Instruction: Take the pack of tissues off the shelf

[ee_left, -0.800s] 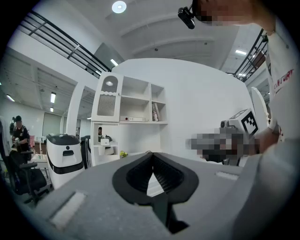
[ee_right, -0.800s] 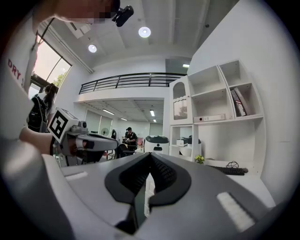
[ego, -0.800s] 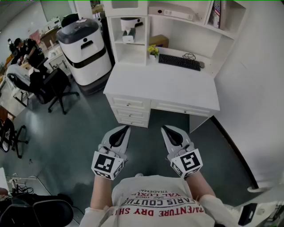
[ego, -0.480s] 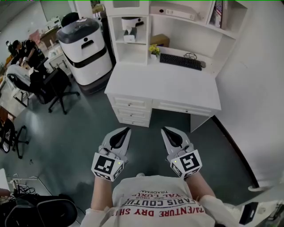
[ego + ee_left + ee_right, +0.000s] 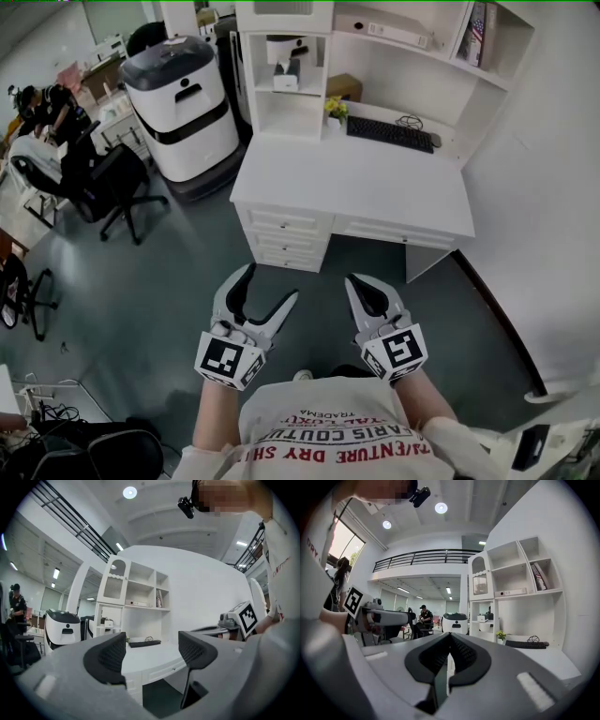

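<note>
Down at six o'clock in the head view, close to your chest, you hold both grippers side by side above the dark floor (image 5: 178, 272), well short of the white desk (image 5: 375, 183). Your left gripper (image 5: 272, 281) has its jaws spread wide with nothing between them; its own view shows only the desk and shelving through the gap. Your right gripper (image 5: 356, 281) has its jaws pressed together, pads meeting, with nothing caught between them. The pack of tissues (image 5: 284, 82) sits at about twelve o'clock from you, a small white block on the middle board of the narrow shelf (image 5: 281, 94) that rises from the desk's left end, well apart from both grippers. A white container with a dark top (image 5: 281, 47) stands just behind and above it. At one o'clock a black keyboard (image 5: 391, 133) lies on the desk's back edge, with a small potted plant (image 5: 335, 108) to its left. At ten o'clock a white-and-black machine (image 5: 183, 98) stands on the floor beside the desk, and a black office chair (image 5: 112, 183) is near it.
</note>
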Available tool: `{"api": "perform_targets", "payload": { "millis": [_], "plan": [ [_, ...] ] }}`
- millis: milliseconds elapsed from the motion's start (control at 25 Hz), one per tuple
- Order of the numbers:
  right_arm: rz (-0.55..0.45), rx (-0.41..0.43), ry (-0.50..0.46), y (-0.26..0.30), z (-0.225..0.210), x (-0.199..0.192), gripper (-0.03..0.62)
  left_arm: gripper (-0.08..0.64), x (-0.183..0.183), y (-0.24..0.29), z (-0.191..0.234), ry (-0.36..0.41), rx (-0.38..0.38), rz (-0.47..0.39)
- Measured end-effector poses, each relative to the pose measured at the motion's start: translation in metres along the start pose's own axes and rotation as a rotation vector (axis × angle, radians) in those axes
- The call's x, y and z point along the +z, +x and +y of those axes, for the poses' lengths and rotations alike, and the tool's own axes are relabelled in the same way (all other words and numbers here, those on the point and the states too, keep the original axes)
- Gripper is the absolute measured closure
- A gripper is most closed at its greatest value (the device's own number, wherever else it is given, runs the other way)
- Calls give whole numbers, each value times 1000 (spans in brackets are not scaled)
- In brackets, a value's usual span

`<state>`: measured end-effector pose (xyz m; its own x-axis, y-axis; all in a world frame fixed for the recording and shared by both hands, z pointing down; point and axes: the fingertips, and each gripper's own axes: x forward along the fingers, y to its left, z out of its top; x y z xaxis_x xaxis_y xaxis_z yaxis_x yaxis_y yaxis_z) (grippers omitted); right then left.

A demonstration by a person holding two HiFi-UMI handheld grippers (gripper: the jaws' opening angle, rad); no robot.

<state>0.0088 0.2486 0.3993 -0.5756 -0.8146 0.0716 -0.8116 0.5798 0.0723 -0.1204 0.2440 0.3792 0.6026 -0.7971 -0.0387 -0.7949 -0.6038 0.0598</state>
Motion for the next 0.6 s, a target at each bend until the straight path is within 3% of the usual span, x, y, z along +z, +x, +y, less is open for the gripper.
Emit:
{"api": "perform_targets", "payload": {
  "millis": [320, 600],
  "plan": [
    [32, 2, 13, 40, -11, -14, 591, 187, -10, 9, 50, -13, 59, 7],
    [35, 45, 43, 94, -47, -22, 591, 169, -16, 55, 91, -8, 133, 25]
  ]
}}
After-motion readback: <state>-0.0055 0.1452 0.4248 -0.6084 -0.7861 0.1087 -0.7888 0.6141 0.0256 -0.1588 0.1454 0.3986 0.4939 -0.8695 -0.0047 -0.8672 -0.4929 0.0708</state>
